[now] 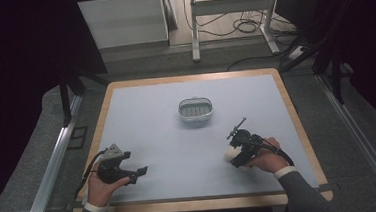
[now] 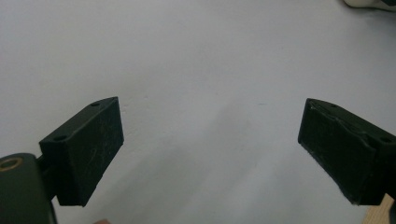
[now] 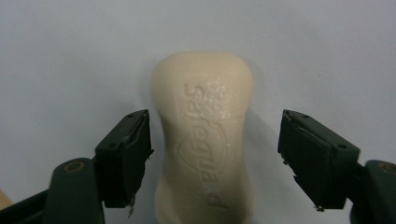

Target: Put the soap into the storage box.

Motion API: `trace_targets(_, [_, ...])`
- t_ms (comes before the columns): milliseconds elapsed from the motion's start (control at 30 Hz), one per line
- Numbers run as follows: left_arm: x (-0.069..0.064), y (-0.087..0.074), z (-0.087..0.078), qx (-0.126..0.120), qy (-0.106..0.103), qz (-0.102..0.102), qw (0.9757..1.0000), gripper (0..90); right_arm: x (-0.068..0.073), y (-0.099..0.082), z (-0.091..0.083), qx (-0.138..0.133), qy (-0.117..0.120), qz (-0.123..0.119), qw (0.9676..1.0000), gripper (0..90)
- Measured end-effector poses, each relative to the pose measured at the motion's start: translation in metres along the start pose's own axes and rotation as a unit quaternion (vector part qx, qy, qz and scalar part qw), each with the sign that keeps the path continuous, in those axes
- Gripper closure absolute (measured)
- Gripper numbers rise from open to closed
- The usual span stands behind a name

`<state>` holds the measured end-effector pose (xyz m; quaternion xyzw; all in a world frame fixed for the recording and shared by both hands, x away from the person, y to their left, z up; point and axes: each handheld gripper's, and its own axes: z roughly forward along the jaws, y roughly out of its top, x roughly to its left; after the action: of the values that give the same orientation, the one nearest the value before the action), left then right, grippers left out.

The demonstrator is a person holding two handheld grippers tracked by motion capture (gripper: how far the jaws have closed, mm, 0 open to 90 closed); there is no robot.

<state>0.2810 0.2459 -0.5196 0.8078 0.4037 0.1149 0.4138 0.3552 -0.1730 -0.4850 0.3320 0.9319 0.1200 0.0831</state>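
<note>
My right claw hangs over a cream bar of soap on the pale blue bench, jaws spread wide on either side of the bar and touching neither flank. In the right gripper view the soap lies flat between the two black pads, its stamped lettering facing up, a clear gap showing on the right side and a narrower one on the left. From the high view the soap sits near the bench's front edge, toward the right corner, under my right claw, with my right hand gripping the handle behind it.

My left claw rests near the front left corner of the bench, held in my left hand, jaws released and far apart over bare bench surface, as the left gripper view shows.

A small white dish with a ribbed tray stands alone near the middle of the bench, toward the far edge, well apart from both claws and from the soap.
</note>
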Motion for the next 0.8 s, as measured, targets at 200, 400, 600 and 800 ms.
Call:
trace_targets(200, [0.0,0.0,0.0,0.0,-0.002,0.0,1.0,7.3,0.003,0.002,0.005,0.029,0.005,-0.005,0.9996,35.9])
trace_targets(400, [0.0,0.0,0.0,0.0,-0.001,0.001,1.0,7.3,0.003,0.007,0.008,0.046,0.005,-0.009,0.9989,48.5])
trace_targets(600, [0.0,0.0,-0.001,-0.002,0.0,-0.001,1.0,7.3,0.001,0.007,0.006,0.048,0.01,-0.005,0.9988,49.5])
trace_targets(800, [0.0,0.0,0.0,0.001,0.0,0.001,1.0,7.3,-0.005,0.006,-0.005,0.03,0.005,0.003,0.9995,49.7])
